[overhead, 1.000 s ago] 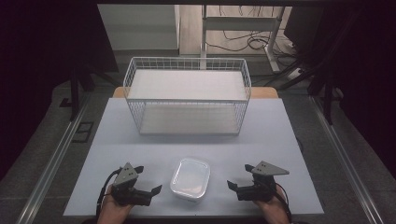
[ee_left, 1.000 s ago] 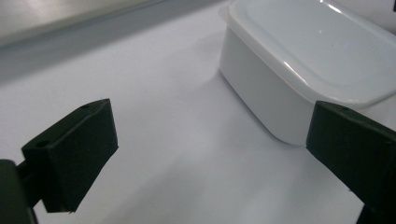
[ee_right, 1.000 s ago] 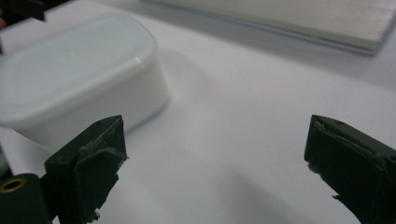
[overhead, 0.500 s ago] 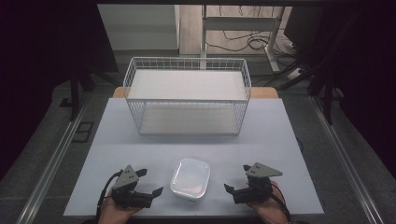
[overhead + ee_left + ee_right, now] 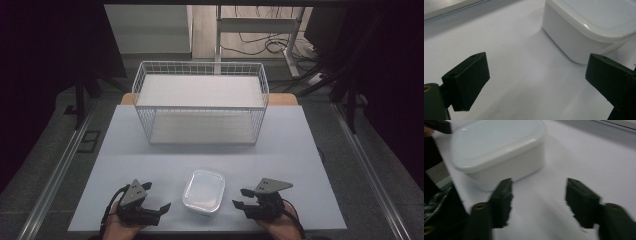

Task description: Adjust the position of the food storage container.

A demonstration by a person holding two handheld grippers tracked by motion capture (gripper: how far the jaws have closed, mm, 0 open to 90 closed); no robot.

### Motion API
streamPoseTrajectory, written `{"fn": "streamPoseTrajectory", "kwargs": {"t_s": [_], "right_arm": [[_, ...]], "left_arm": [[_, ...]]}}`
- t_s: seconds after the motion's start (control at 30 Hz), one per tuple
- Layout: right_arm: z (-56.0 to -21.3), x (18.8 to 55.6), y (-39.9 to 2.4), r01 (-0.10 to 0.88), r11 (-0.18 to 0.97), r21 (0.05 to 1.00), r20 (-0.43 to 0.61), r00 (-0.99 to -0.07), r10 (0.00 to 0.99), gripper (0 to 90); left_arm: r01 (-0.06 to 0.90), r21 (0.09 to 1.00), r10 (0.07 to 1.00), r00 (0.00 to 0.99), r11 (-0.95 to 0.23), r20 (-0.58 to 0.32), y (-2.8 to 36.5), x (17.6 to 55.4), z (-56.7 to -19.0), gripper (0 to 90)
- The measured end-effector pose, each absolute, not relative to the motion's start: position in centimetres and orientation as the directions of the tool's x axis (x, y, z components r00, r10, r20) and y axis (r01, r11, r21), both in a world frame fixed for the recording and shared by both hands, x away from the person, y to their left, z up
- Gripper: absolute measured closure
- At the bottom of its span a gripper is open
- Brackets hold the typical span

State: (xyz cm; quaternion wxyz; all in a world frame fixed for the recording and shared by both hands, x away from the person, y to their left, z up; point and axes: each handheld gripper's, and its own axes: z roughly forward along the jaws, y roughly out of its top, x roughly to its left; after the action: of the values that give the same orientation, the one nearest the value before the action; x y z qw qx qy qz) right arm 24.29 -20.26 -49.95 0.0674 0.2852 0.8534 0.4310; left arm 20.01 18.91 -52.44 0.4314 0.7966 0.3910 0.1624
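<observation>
Now both grippers are edging inward along the near edge of the surface (image 5: 150, 150), a little closer to the container than a second ago. The left gripper (image 5: 159, 208) is sitting with its jaws spread wide and holding nothing; the lidded white container (image 5: 204, 192) is lying just off its right jaw, near but apart. The right gripper (image 5: 241, 198) is likewise gaping and empty, the container (image 5: 499, 157) just beyond its left jaw. That closing-in suggests a two-sided pickup of the container is being set up, likely bound for the wire basket (image 5: 200, 107) standing well beyond both grippers. The right gripper view is blurring with motion, so jaw edges are hard to read; in the left gripper view the container (image 5: 584, 32) is being cut off at the frame's top and right.
</observation>
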Motion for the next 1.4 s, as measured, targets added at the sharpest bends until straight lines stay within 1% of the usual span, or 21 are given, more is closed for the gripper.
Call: {"fn": "streamPoseTrajectory", "kwargs": {"t_s": [0.1, 0.2, 0.23, 0.27, 0.33, 0.47, 0.53, 0.77, 0.87, 0.9, 0.93, 0.97, 1.0, 1.07, 1.1, 1.13, 1.17, 1.2, 1.23, 1.33, 1.4], "right_arm": [[-50.2, 23.6, -19.1, 0.37, 0.535, 0.759, 0.086, -0.872, 0.481, 74.4], [-50.5, 23.1, -18.0, 0.331, 0.579, 0.745, 0.073, -0.903, 0.424, 86.7], [-50.5, 23.1, -18.0, 0.331, 0.579, 0.745, 0.073, -0.903, 0.424, 86.7], [-50.8, 22.9, -17.2, 0.323, 0.605, 0.727, 0.066, -0.911, 0.408, 88.9], [-50.9, 22.8, -16.8, 0.322, 0.612, 0.723, 0.071, -0.915, 0.397, 89.0], [-51.6, 22.5, -14.8, 0.305, 0.629, 0.715, 0.098, -0.935, 0.342, 89.1], [-51.9, 22.4, -13.9, 0.288, 0.637, 0.715, 0.094, -0.943, 0.32, 89.1], [-52.6, 22.9, -10.7, 0.281, 0.629, 0.724, 0.109, -0.948, 0.299, 89.0], [-52.1, 23.0, -11.2, 0.286, 0.637, 0.716, 0.099, -0.945, 0.312, 88.8], [-52.1, 23.0, -11.2, 0.286, 0.637, 0.716, 0.099, -0.945, 0.312, 88.8], [-51.8, 23.1, -11.8, 0.298, 0.63, 0.717, 0.103, -0.939, 0.327, 88.7], [-51.5, 23.3, -12.6, 0.311, 0.621, 0.719, 0.102, -0.932, 0.349, 88.4], [-51.0, 23.7, -13.9, 0.323, 0.613, 0.721, 0.072, -0.915, 0.397, 87.7], [-50.7, 24.4, -14.8, 0.342, 0.595, 0.728, 0.053, -0.892, 0.448, 86.8], [-50.7, 24.4, -14.8, 0.342, 0.595, 0.728, 0.053, -0.892, 0.448, 86.8], [-50.6, 25.0, -15.1, 0.35, 0.583, 0.733, 0.043, -0.88, 0.473, 86.5], [-50.4, 25.8, -15.2, 0.36, 0.566, 0.742, 0.043, -0.867, 0.496, 86.1], [-50.5, 27.1, -14.9, 0.387, 0.541, 0.747, 0.067, -0.853, 0.517, 85.9], [-50.5, 27.1, -14.9, 0.387, 0.541, 0.747, 0.067, -0.853, 0.517, 85.9], [-50.9, 28.7, -14.2, 0.395, 0.543, 0.741, 0.056, -0.843, 0.535, 86.8], [-51.0, 29.2, -14.3, 0.417, 0.523, 0.744, 0.09, -0.837, 0.54, 87.0]], "left_arm": [[0.481, 0.812, 0.769, 0.636, -0.329, -0.066, 19.1, 19.7, -52.5, 5.0], [0.487, 0.812, 0.773, 0.631, -0.323, -0.071, 19.3, 19.6, -52.5, 5.0], [0.487, 0.812, 0.773, 0.631, -0.323, -0.071, 19.3, 19.6, -52.5, 5.4], [0.492, 0.81, 0.776, 0.626, -0.319, -0.075, 19.4, 19.6, -52.5, 5.9], [0.494, 0.808, 0.778, 0.624, -0.32, -0.073, 19.5, 19.5, -52.5, 6.1], [0.496, 0.803, 0.785, 0.617, -0.33, -0.058, 19.5, 19.4, -52.5, 6.7], [0.498, 0.803, 0.787, 0.614, -0.327, -0.06, 19.6, 19.4, -52.4, 7.3], [0.507, 0.801, 0.79, 0.609, -0.319, -0.071, 19.7, 19.4, -52.4, 10.8], [0.513, 0.798, 0.779, 0.621, -0.315, -0.092, 19.8, 19.1, -52.3, 23.1], [0.513, 0.798, 0.779, 0.621, -0.315, -0.092, 19.8, 19.1, -52.3, 30.1], [0.519, 0.794, 0.768, 0.632, -0.317, -0.107, 19.7, 19.1, -52.2, 30.1], [0.527, 0.787, 0.761, 0.638, -0.32, -0.118, 19.6, 19.1, -52.2, 41.2], [0.536, 0.777, 0.742, 0.656, -0.331, -0.137, 19.3, 19.1, -52.2, 57.3], [0.545, 0.762, 0.727, 0.671, -0.35, -0.146, 18.6, 19.2, -52.2, 69.9], [0.545, 0.762, 0.727, 0.671, -0.35, -0.146, 18.6, 19.2, -52.2, 75.9], [0.549, 0.758, 0.713, 0.682, -0.352, -0.163, 18.1, 19.3, -52.2, 75.9], [0.551, 0.755, 0.704, 0.689, -0.355, -0.172, 17.7, 19.4, -52.3, 81.2], [0.552, 0.752, 0.701, 0.692, -0.361, -0.172, 17.0, 19.7, -52.3, 87.0], [0.552, 0.752, 0.701, 0.692, -0.361, -0.172, 17.0, 19.7, -52.3, 88.2], [0.553, 0.744, 0.717, 0.682, -0.375, -0.146, 16.1, 20.3, -52.3, 89.6], [0.565, 0.742, 0.721, 0.674, -0.361, -0.162, 16.1, 20.8, -52.4, 89.6]]}}
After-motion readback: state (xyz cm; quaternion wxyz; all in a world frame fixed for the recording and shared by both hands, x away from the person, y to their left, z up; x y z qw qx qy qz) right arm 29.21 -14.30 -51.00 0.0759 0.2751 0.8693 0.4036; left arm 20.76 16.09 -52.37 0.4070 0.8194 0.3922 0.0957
